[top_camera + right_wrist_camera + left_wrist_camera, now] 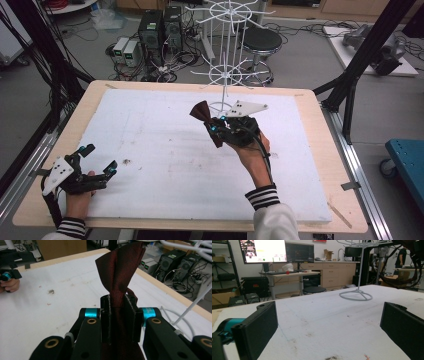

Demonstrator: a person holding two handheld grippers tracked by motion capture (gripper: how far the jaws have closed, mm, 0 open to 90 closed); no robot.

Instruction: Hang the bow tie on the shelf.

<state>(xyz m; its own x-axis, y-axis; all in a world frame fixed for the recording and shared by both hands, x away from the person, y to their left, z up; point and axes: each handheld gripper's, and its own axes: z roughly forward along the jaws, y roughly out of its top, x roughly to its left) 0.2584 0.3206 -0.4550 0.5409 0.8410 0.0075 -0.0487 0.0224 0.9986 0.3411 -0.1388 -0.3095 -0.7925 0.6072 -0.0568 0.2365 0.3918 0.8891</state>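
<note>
Right gripper: held above the far middle of the table, just near of the rack's foot. Jaws pressed together on a dark red bow tie; in the right gripper view the pads pinch the tie at its knot, one wing fanning up past the jaw tips, the other hanging below.

Bow tie: off the table, clamped in the right gripper, wings dark maroon with a slight sheen.

Left gripper: near left corner of the table, resting low over the white pad, jaws spread wide with nothing between them. In the left gripper view both black pads stand well apart with bare pad surface between.

White wire rack: upright at the far edge, ring foot on the pad, spoked tiers above. Its ring foot shows far right in the left gripper view.

White foam pad: covers most of the wooden table; faint stains near its middle left.
</note>
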